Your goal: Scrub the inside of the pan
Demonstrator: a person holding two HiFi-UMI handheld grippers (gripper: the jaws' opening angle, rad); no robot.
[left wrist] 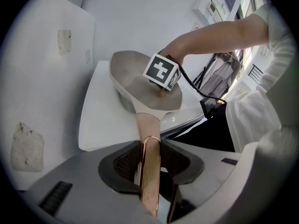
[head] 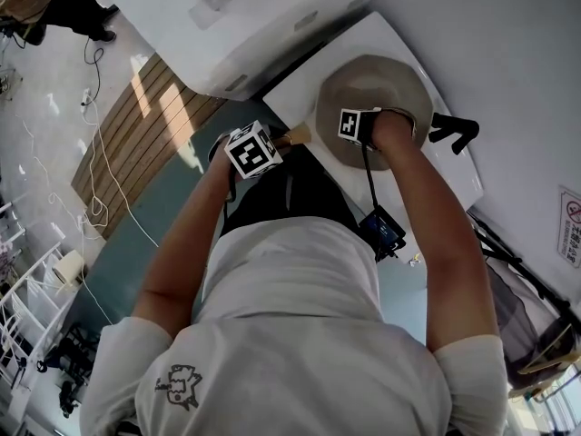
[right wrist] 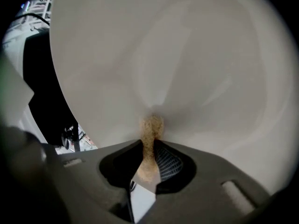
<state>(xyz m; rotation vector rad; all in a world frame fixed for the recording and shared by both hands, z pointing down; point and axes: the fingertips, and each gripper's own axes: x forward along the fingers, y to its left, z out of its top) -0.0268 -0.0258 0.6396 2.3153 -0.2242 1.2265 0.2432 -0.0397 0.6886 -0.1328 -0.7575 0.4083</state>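
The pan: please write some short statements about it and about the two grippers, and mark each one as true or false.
1. The left gripper is shut on the handle of the pan. True.
2. The right gripper holds nothing. False: it is shut on a tan scrubbing pad, whose tip touches the inside of the pan.
3. The pan rests on a white table. True.
4. The pan lies upside down. False: its open side faces up.
5. The handle is black. False: it is copper-coloured.
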